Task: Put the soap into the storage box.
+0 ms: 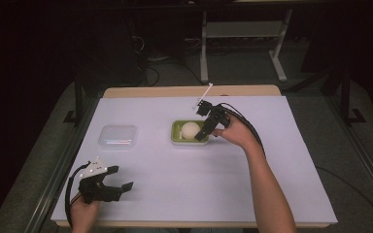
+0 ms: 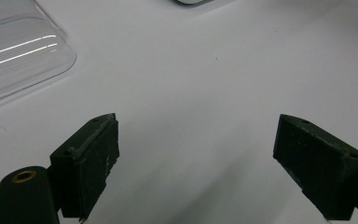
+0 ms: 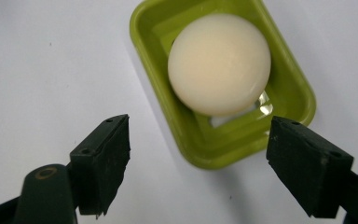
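white table (image 1: 175, 184), dark room, grey floor (image 1: 252, 68) behind.

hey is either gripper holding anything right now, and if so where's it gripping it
Nothing is held. The right gripper is open beside the green tray with the white ball; the left gripper is open over bare table.
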`<state>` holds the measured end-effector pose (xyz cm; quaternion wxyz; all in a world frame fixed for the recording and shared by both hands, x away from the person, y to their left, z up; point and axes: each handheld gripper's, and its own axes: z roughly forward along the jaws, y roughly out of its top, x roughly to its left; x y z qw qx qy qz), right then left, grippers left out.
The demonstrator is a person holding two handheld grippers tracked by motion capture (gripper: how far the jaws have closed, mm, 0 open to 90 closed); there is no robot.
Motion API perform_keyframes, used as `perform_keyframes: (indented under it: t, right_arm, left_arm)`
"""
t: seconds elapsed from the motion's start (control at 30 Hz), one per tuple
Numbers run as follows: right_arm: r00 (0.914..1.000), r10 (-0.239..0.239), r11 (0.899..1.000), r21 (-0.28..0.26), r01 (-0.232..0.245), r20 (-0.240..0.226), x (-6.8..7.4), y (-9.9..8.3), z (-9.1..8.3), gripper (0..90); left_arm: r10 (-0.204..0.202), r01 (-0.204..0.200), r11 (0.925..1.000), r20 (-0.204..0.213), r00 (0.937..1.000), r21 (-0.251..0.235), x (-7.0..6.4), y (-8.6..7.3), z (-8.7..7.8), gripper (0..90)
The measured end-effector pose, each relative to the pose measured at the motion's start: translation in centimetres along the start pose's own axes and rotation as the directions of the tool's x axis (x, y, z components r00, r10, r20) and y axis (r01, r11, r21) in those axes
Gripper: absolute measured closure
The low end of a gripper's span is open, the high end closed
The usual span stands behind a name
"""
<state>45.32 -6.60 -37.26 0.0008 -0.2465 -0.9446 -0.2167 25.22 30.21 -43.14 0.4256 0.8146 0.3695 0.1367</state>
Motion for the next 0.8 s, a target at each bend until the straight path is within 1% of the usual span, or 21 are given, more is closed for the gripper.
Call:
perform_keyframes:
  t: [0.07,0.1,0.13,0.17,0.2,0.23,0.33,0.37,0.47,0.5,0.53,0.57,0.63,0.67,0.73,0.77,0.8]
  right_arm:
    - [1.0,-0.008,1.0,-0.01,0.008,0.004,0.3,-0.6,-0.2,21.4]
    - [1.0,-0.003,1.0,-0.014,0.003,0.002,0.5,-0.8,-0.3,21.4]
    - [1.0,0.007,1.0,-0.006,-0.007,0.001,0.6,-1.1,-0.4,20.9]
    - [0.9999,0.002,1.0,-0.013,-0.002,0.01,1.0,-1.6,-0.6,21.4]
    - [0.9999,0.002,1.0,-0.013,-0.002,0.01,1.0,-1.6,-0.6,21.4]
    - [1.0,0.006,1.0,-0.013,-0.006,0.002,1.2,-2.1,-0.8,21.0]
    - [1.0,0.009,1.0,-0.014,-0.009,0.003,1.5,-2.7,-1.1,20.8]
    - [1.0,0.002,1.0,-0.02,-0.002,0.006,1.6,-2.9,-1.2,20.8]
    - [0.9999,0.011,0.999,-0.04,-0.011,0.009,2.1,-3.9,-1.5,20.8]
    - [0.9999,0.012,0.999,-0.033,-0.011,0.012,2.4,-4.5,-1.5,20.6]
    - [0.9999,0.008,0.999,-0.038,-0.008,0.013,2.5,-4.9,-1.5,20.5]
    - [0.9998,0.016,0.999,-0.039,-0.015,0.011,2.7,-5.2,-1.6,20.4]
    - [0.9998,0.015,0.999,-0.039,-0.014,0.011,2.8,-5.5,-1.6,20.0]
    - [0.9998,0.017,0.999,-0.042,-0.016,0.012,3.2,-6.1,-1.6,20.1]
    - [0.9997,0.019,0.999,-0.043,-0.019,0.016,3.4,-6.5,-1.7,19.9]
    - [0.9996,0.02,0.999,-0.05,-0.019,0.018,3.9,-7.1,-1.8,19.7]
    - [0.9996,0.02,0.999,-0.05,-0.019,0.018,3.9,-7.1,-1.8,19.7]
  left_arm:
    - [0.003,-0.003,1.0,0.0,1.0,-0.001,0.0,0.0,0.0,13.5]
    - [0.002,-0.002,1.0,0.0,1.0,-0.001,0.0,0.0,0.0,13.5]
    - [-0.003,0.003,1.0,0.001,1.0,-0.004,-0.1,0.0,0.0,13.5]
    - [-0.004,0.004,1.0,0.002,1.0,-0.003,-0.1,0.0,0.0,13.5]
    - [-0.004,0.004,1.0,0.002,1.0,-0.003,-0.1,0.0,0.0,13.5]
    - [-0.001,0.001,1.0,0.001,1.0,-0.004,-0.1,0.0,0.1,13.5]
    - [0.001,-0.001,1.0,0.001,1.0,-0.004,-0.1,0.0,0.1,13.5]
    - [0.0,0.0,1.0,0.001,1.0,-0.005,-0.1,0.0,0.1,13.5]
    - [-0.001,0.001,1.0,0.0,1.0,-0.006,-0.1,0.0,0.0,13.5]
    - [-0.001,0.001,1.0,0.0,1.0,-0.006,-0.1,0.0,0.0,13.5]
    - [-0.002,0.002,1.0,0.0,1.0,-0.006,-0.1,0.0,0.0,13.5]
    - [0.001,-0.001,1.0,0.0,1.0,-0.007,-0.1,0.0,0.1,13.5]
    - [0.002,-0.002,1.0,0.0,1.0,-0.007,-0.2,0.0,0.1,13.5]
    - [0.003,-0.003,1.0,0.0,1.0,-0.006,-0.2,0.0,0.0,13.5]
    - [0.007,-0.007,1.0,0.0,1.0,-0.005,-0.2,0.0,0.0,13.5]
    - [0.007,-0.007,1.0,0.003,1.0,-0.006,-0.2,0.0,0.0,13.5]
    - [0.007,-0.007,1.0,0.003,1.0,-0.006,-0.2,0.0,0.0,13.5]
